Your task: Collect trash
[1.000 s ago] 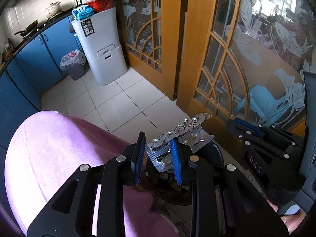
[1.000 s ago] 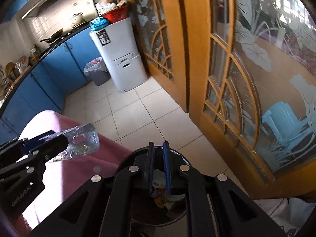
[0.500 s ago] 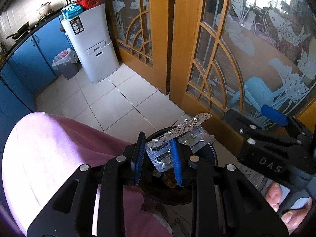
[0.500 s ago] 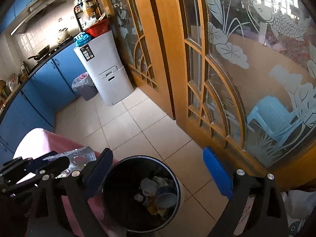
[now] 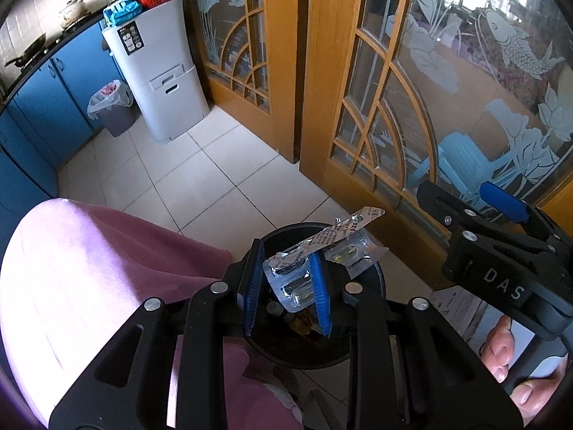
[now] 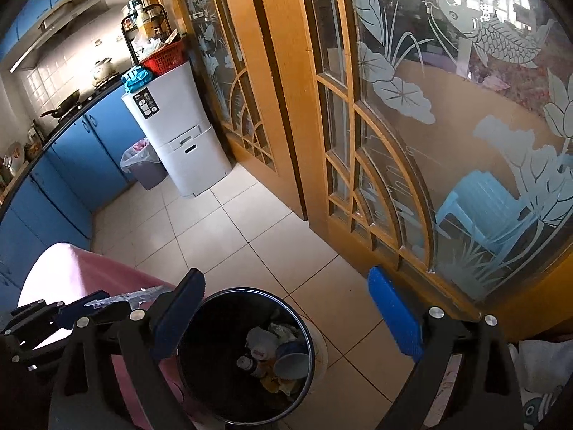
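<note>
Kitchen with pale tiled floor (image 6: 222, 236), blue cabinets (image 6: 71, 165) at left.
At lower centre my black bin (image 6: 247, 354) holds cups and wrappers; my left gripper (image 5: 286, 286), jaws just eased wider, carries a blister pack (image 5: 322, 254), my right gripper (image 6: 286, 319) gapes empty.

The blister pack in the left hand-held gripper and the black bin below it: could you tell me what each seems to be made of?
The blister pack: clear moulded plastic pockets backed with crinkled silver foil, judging by its metallic glints and printed backing. The black bin: dark and glossy with a thin bright rim; painted metal or hard plastic, the pictures leave that open.
</note>
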`<state>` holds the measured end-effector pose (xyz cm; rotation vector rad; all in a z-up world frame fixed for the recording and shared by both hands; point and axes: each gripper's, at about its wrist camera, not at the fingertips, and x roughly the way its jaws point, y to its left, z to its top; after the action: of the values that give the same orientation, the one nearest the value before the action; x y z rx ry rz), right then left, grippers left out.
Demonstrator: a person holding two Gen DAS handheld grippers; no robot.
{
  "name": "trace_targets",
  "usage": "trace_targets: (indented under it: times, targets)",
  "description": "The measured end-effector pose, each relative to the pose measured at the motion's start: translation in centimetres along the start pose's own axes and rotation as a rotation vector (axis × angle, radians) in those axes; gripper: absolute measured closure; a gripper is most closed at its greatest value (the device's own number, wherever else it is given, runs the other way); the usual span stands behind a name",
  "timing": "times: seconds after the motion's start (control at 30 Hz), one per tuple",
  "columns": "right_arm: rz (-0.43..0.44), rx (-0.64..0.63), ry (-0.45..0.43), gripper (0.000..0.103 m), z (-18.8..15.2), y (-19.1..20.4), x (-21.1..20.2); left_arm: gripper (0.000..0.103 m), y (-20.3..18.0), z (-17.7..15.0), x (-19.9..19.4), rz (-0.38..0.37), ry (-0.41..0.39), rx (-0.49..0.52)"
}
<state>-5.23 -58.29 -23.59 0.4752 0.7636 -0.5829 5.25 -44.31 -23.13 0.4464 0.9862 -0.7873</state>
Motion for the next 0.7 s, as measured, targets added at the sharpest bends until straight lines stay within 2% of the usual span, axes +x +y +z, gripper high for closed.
trace_targets:
  times: [0.03,0.07,0.1,0.17,0.23,0.7]
  targets:
    - [0.0,0.0,0.0,0.013,0.0,0.0,0.0,0.05,0.2,0.0,0.0,-0.001,0.005,-0.009]
    - [0.001,-0.001,0.0,0.013,0.1,0.0,0.0,0.017,0.3,0.1,-0.1,-0.007,0.001,-0.022]
    - [0.011,0.01,-0.005,0.013,0.1,-0.1,-0.1,0.011,0.5,0.0,-0.4,0.004,-0.024,-0.035]
    - [0.015,0.019,-0.005,0.013,0.2,-0.3,-0.2,0.01,0.5,0.0,-0.7,0.0,-0.047,-0.031]
    - [0.002,0.011,-0.011,0.013,0.3,-0.2,-0.3,0.01,0.5,0.1,-0.8,0.02,-0.049,-0.031]
    - [-0.011,0.019,-0.024,0.013,0.5,-0.1,-0.5,0.01,1.6,-0.1,-0.9,0.031,-0.047,-0.055]
